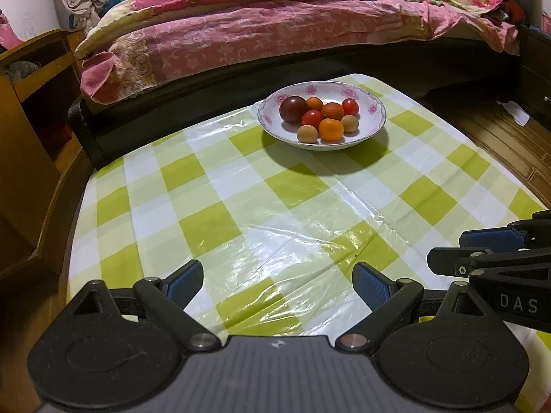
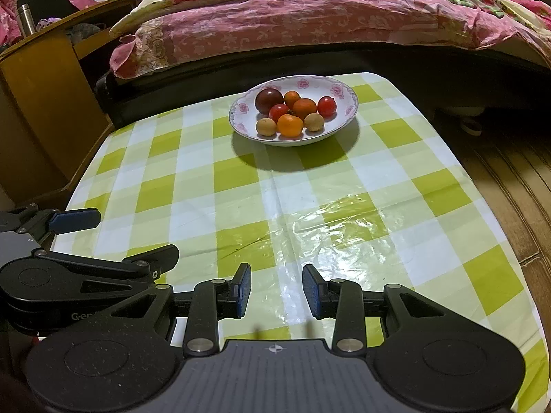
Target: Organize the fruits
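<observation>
The floral-rimmed bowl (image 1: 373,108) sits at the far end of the table (image 1: 241,206), near the bed (image 1: 275,34), and holds all the fruit: a dark plum-coloured tomato (image 1: 293,109), cherry tomatoes, small oranges and two tan longans. Both tongs hover low at the near edge, well apart from the bowl. The left tongs (image 1: 277,284) are spread wide and hold nothing; the right tongs (image 2: 276,290) are parted more narrowly, also empty.

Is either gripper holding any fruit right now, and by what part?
Nothing is held. The left gripper and right gripper are both open and empty; all fruit lies in the white floral-rimmed bowl.
</observation>
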